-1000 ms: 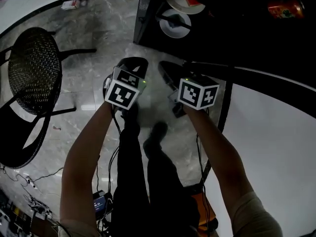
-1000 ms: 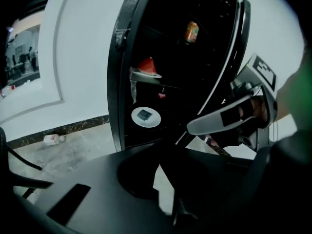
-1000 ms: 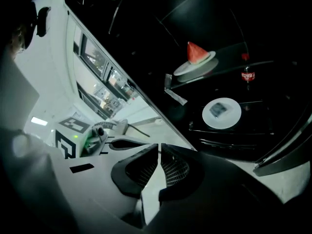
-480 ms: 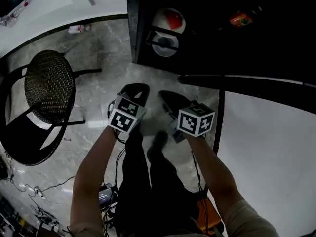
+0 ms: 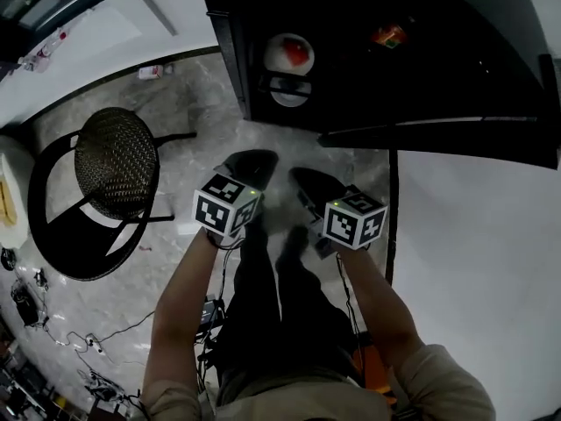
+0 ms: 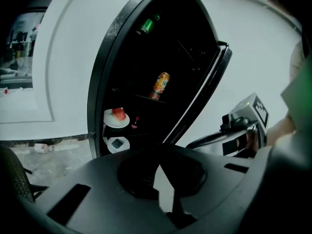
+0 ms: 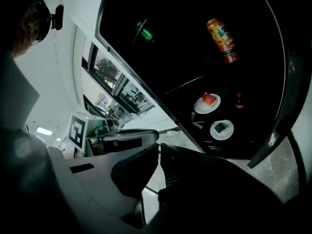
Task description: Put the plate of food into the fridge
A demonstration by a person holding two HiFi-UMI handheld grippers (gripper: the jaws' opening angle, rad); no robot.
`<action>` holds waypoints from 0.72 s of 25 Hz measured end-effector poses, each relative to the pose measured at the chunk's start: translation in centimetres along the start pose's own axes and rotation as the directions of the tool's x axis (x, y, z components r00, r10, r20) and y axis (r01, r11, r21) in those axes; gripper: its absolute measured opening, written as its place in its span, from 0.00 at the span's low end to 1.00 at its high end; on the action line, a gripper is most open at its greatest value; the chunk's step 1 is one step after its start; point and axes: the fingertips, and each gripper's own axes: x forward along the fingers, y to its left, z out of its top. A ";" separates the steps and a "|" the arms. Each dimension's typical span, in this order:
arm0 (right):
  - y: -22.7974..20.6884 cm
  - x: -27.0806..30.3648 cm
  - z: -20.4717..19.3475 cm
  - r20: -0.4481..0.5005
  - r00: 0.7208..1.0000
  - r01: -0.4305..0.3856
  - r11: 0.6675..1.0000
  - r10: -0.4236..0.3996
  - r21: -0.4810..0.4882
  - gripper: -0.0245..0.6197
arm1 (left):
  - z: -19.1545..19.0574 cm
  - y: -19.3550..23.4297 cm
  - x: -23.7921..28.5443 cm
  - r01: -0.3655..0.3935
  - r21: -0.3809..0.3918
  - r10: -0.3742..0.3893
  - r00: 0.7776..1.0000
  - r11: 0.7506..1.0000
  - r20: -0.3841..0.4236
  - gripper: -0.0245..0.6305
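Over the last second the open fridge (image 5: 230, 60) has slid toward 12 o'clock in the head view and shrunk, while the chair (image 5: 114, 160) at 9 o'clock has come further into the picture. I read that as the person backing away from the fridge. The plate of food (image 5: 290, 53), with something red on it, sits on a fridge shelf just above a second plate (image 5: 289, 89), and a can (image 5: 387, 35) stands on a higher shelf at about 1 o'clock of it. Neither gripper touches the plate. The left gripper (image 5: 252, 160) is held low in front of the legs with its fingers pressed together and nothing between them. The right gripper (image 5: 308, 181) is beside it with its fingers also together and empty, though a thin sliver of floor shows between them. The placing looks done. The door (image 5: 456, 134) still stands wide open at 3 o'clock of the shelves, so closing it would be the only likely step left.
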 end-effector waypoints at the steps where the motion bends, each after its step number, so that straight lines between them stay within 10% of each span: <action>1: 0.3 -0.5 0.2 0.001 1.000 0.009 1.000 -0.009 -0.007 0.09 | 0.7 -0.4 -0.3 0.003 0.004 -0.003 1.000 1.000 0.007 0.05; 18: 5.3 -7.6 7.3 0.122 0.988 0.117 0.981 -0.099 -0.154 0.09 | 9.3 -5.0 -6.7 -0.092 -0.026 0.095 0.982 0.995 0.163 0.05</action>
